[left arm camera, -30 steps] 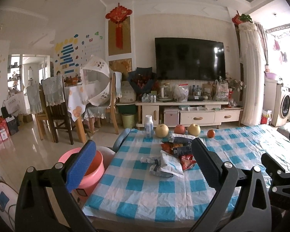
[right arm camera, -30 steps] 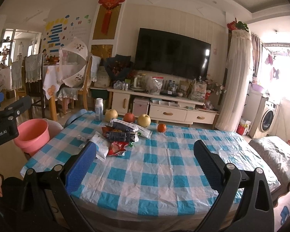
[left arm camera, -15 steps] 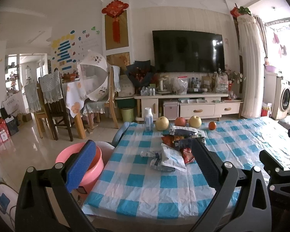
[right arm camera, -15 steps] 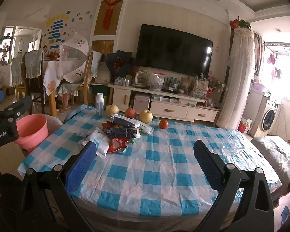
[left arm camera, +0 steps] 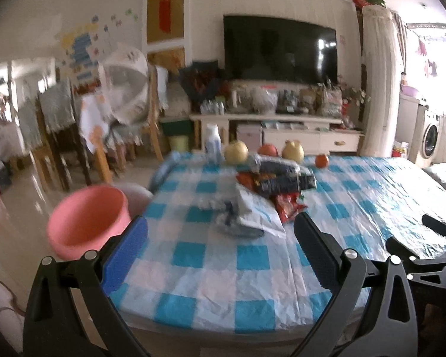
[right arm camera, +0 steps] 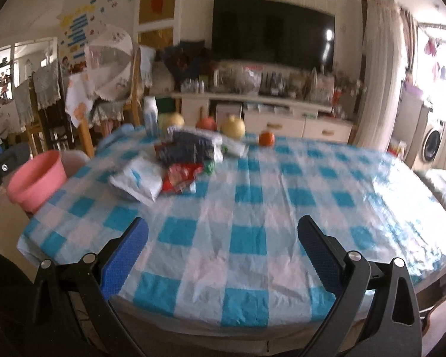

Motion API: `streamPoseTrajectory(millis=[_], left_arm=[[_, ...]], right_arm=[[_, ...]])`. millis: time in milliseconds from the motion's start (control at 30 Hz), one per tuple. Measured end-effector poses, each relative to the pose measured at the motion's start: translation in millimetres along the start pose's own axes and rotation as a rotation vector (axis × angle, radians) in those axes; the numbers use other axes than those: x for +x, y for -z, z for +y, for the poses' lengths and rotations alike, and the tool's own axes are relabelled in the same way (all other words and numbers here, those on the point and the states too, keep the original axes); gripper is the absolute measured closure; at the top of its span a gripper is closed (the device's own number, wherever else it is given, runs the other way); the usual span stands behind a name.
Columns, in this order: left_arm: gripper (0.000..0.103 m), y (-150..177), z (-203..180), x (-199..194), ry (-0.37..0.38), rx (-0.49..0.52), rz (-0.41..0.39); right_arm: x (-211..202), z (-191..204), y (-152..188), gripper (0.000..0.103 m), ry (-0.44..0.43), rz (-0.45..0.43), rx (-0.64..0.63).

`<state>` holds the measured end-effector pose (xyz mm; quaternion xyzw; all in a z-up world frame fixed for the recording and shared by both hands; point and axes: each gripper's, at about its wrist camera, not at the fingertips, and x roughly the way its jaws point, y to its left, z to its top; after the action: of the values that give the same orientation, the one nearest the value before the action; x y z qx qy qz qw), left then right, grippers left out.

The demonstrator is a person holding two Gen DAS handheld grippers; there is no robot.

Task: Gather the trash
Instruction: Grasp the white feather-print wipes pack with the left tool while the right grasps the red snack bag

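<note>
A heap of wrappers lies on the blue-checked tablecloth (left arm camera: 252,255): a white packet (left arm camera: 249,208), a red wrapper (left arm camera: 288,203) and dark snack bags (left arm camera: 279,175). The same white packet (right arm camera: 138,178), red wrapper (right arm camera: 180,175) and dark bags (right arm camera: 190,148) show in the right wrist view. My left gripper (left arm camera: 220,241) is open near the table's front left corner, short of the heap, nothing between its fingers. My right gripper (right arm camera: 223,244) is open over the front edge, the heap well ahead and to its left. A pink basin (left arm camera: 87,218) stands beside the table's left side.
Behind the heap stand a white bottle (left arm camera: 212,144), three round fruits (left arm camera: 236,152) and a small orange (left arm camera: 321,160). Dining chairs (left arm camera: 56,136) and a covered table are far left. A TV cabinet (left arm camera: 282,131) lines the back wall; a washing machine (left arm camera: 429,138) is far right.
Both grippers have moved forward and tilted down toward the table; the heap appears larger and closer. Both views are now motion-blurred. Jaws stay open.
</note>
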<state>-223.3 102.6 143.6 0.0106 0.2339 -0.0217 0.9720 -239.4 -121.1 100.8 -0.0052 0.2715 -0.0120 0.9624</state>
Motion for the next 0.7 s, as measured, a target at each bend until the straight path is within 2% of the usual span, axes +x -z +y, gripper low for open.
streamPoseTrajectory(millis=[133, 233, 400, 467, 533, 567, 633, 700], left_arm=[[0.004, 8.1, 5.4, 38.2, 0.042, -0.037, 0.079], [0.004, 7.9, 1.2, 62.8, 0.058, -0.005, 0.117], [0.004, 1.5, -29.5, 96.8, 0.069, 0.145, 0.160], [0.004, -1.7, -43.4, 107.9, 0.066, 0.201, 0.171], [0.004, -4.8, -56.1, 122.7, 0.051, 0.250, 0.183], [0.004, -6.5, -62.0, 132.3, 0.048, 0.269, 0.195], [0.004, -8.6, -69.4, 150.2, 0.045, 0.295, 0.226], [0.004, -10.4, -75.1, 164.0, 0.039, 0.319, 0.256]], right_arm=[[33.6, -11.1, -4.4, 0.004, -0.092, 0.056, 0.076], [58.1, -18.8, -10.9, 0.004, -0.168, 0.084, 0.139], [108.0, -39.9, -19.9, 0.005, -0.343, 0.169, 0.330], [122.3, -43.2, -23.9, 0.006, -0.384, 0.183, 0.367], [134.7, -40.8, -29.6, 0.008, -0.406, 0.190, 0.366], [139.9, -38.4, -32.8, 0.015, -0.419, 0.192, 0.359], [151.5, -33.9, -37.9, 0.021, -0.439, 0.206, 0.346], [165.1, -29.1, -41.8, 0.021, -0.447, 0.225, 0.331]])
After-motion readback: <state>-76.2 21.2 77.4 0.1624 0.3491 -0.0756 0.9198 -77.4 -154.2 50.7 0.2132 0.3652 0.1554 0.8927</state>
